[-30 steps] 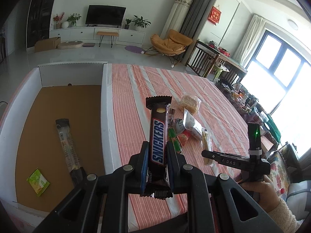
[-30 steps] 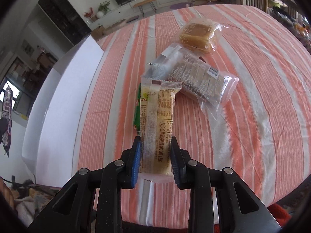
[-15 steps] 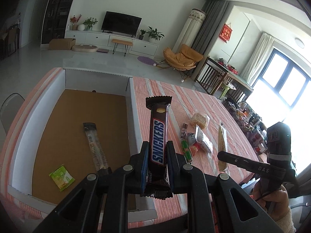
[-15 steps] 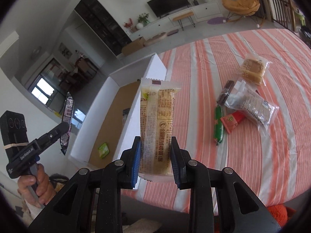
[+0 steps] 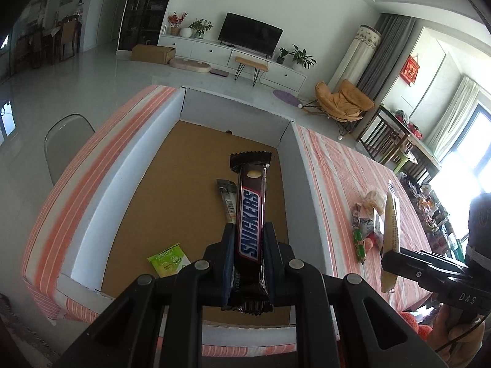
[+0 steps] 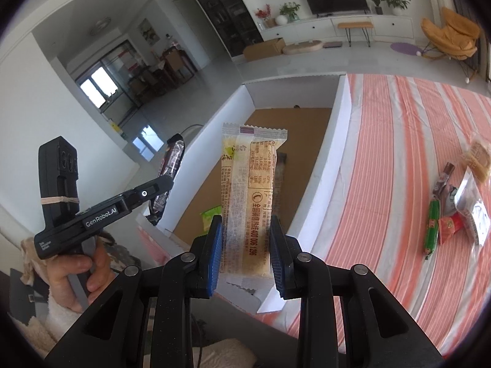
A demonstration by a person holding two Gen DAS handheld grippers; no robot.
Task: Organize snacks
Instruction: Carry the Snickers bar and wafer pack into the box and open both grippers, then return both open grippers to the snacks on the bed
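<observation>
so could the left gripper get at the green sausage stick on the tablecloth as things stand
Probably not yet. The left gripper is shut on the Snickers bar above the box, so it has no free jaws. The green sausage stick lies uncovered on the tablecloth, past the box wall.

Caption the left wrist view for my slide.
Left gripper holds a Snickers bar above the white-walled box.

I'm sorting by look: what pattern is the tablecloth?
The tablecloth has orange-red and white stripes, clearest in the right wrist view.
</observation>
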